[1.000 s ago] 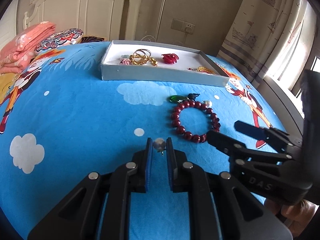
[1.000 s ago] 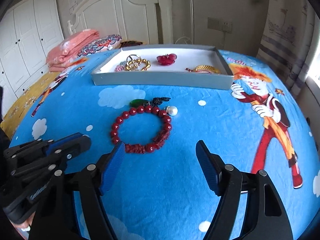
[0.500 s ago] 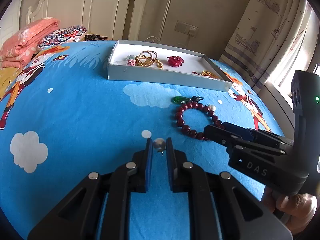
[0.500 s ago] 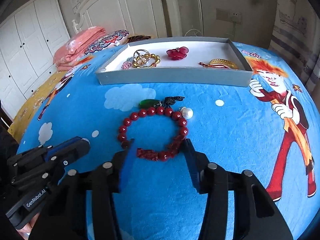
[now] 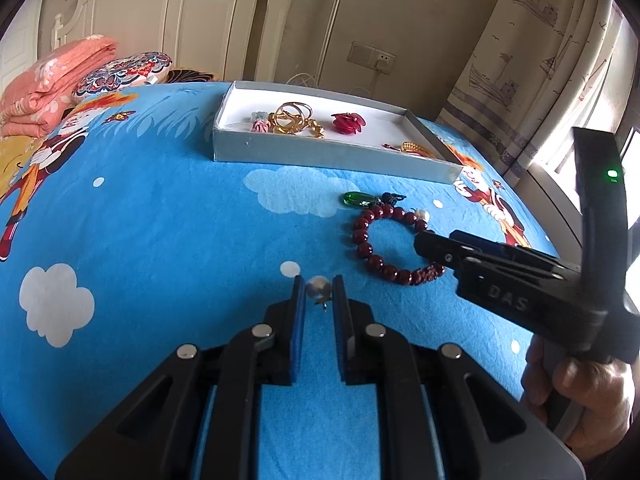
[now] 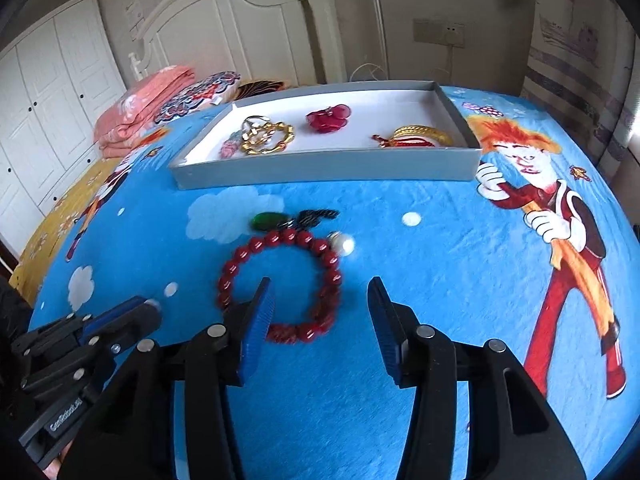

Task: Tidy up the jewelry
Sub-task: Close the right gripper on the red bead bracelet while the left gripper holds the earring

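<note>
My left gripper (image 5: pixel 319 290) is shut on a small pearl earring (image 5: pixel 318 288), held just above the blue bedspread. My right gripper (image 6: pixel 320 300) is open, its fingers astride the near right part of a dark red bead bracelet (image 6: pixel 280 280) lying on the bed; the bracelet also shows in the left wrist view (image 5: pixel 384 244). A green pendant (image 6: pixel 267 221), a black charm (image 6: pixel 316 216) and a second pearl earring (image 6: pixel 343 243) lie just beyond it. A grey tray (image 6: pixel 320 168) farther back holds gold bangles, a red flower piece and a gold bracelet.
Folded pink bedding and a patterned pillow (image 6: pixel 160 108) lie at the bed's far left by the headboard. Curtains (image 5: pixel 540 60) hang at the right. The left gripper shows at the lower left of the right wrist view (image 6: pixel 120 320).
My right gripper has moved forward over the red bracelet; its jaws narrowed, then widened again around the near beads. My left gripper keeps its hold on the pearl earring.
</note>
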Demonstrator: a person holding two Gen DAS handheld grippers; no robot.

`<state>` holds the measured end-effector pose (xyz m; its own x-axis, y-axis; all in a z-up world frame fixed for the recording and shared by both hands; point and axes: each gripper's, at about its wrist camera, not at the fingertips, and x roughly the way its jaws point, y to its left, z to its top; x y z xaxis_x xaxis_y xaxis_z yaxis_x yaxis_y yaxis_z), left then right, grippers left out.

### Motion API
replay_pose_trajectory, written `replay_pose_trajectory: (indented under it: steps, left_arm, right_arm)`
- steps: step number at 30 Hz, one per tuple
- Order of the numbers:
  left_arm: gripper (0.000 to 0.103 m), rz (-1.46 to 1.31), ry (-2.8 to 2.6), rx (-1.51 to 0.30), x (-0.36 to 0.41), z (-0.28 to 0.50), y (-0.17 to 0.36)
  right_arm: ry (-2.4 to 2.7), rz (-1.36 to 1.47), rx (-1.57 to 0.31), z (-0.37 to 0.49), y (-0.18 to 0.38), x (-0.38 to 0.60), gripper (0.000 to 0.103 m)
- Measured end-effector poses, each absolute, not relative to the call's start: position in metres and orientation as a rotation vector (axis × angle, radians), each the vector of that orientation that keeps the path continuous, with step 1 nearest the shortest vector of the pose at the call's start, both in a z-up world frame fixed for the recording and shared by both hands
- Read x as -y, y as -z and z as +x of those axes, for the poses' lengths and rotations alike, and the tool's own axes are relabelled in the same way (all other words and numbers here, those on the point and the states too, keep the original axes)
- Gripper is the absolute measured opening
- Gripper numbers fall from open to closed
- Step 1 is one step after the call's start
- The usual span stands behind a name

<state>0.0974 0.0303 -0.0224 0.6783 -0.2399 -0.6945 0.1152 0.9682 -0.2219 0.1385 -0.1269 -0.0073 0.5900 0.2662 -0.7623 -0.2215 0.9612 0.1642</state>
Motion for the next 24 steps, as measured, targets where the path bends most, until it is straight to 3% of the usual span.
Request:
replay_pose_trajectory:
  steps: [2,6,8,24]
  left_arm:
    - [0.013,-0.162,0.199,-0.795,-0.03,0.097,0.021]
    - [0.013,-0.161,0.194,-0.789,-0.031,0.096,0.019]
    - [0.013,-0.161,0.193,-0.787,-0.032,0.095,0.019]
    - [0.013,-0.164,0.196,-0.743,-0.034,0.093,0.009]
  right_arm:
    - [-0.269,0.034,-0.903,0.141,0.009,0.126,0.034]
    - [-0.259,-0.007,-0.904,0.144,0.009,0.122,0.026]
    - [-0.274,-0.013,-0.904,0.143,0.01,0.12,0.015]
    - [-0.299,0.033,-0.792,0.115,-0.019,0.132,0.014]
